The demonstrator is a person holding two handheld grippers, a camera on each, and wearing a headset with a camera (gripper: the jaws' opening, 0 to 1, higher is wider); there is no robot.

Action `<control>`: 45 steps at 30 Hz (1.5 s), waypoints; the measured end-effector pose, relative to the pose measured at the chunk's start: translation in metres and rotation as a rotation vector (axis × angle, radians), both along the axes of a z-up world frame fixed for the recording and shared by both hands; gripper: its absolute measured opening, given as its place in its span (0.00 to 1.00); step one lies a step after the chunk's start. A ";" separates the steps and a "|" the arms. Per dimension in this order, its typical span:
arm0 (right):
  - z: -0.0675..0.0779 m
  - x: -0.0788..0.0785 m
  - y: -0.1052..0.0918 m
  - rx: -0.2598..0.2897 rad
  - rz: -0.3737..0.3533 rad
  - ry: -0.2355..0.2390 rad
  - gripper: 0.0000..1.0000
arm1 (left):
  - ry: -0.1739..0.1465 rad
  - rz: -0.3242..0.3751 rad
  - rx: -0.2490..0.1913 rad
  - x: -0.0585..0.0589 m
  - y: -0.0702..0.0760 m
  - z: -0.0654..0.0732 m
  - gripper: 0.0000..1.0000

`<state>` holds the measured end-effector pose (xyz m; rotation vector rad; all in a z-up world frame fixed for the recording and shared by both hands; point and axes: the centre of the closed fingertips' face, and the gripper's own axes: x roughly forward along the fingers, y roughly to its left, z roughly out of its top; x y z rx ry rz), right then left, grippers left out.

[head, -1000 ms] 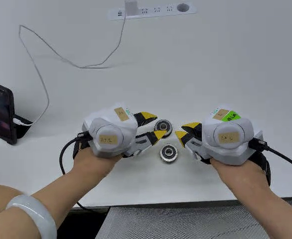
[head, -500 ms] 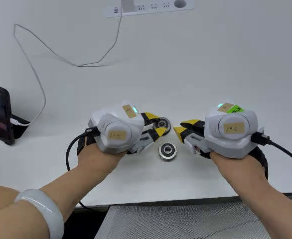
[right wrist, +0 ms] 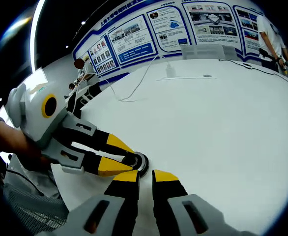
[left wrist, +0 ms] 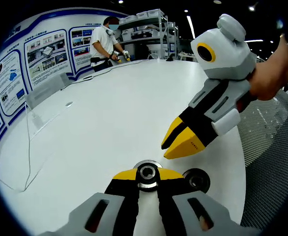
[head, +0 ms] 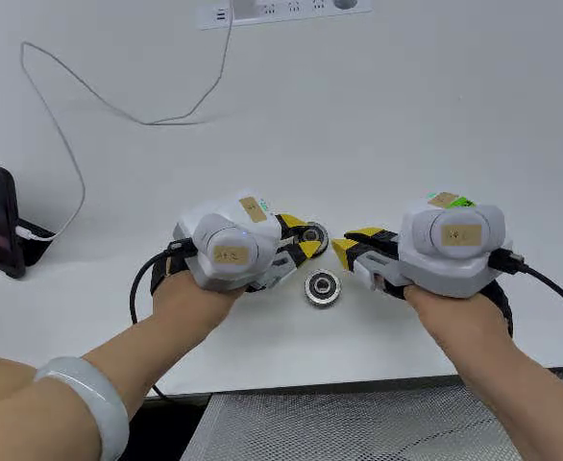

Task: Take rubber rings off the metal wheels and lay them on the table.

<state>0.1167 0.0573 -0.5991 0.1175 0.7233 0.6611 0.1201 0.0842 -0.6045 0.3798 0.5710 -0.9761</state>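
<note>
Open table (head: 406,125) ahead (cable (head: 152,123) far left)

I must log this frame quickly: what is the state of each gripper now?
Left gripper: jaws closed on a metal wheel.
Right gripper: jaws closed, holding nothing.

Left claw (left wrist: 148,177) clamps wheel (left wrist: 148,172); right claw (left wrist: 177,145), tips together, just beside.
</note>
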 end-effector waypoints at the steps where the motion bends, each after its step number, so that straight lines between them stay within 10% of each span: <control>1: 0.000 0.001 0.000 0.017 -0.013 0.011 0.11 | 0.000 -0.001 -0.003 0.000 0.000 0.000 0.14; 45: -0.012 0.008 0.016 0.457 -0.263 0.319 0.14 | 0.009 0.025 -0.024 0.000 0.001 0.000 0.13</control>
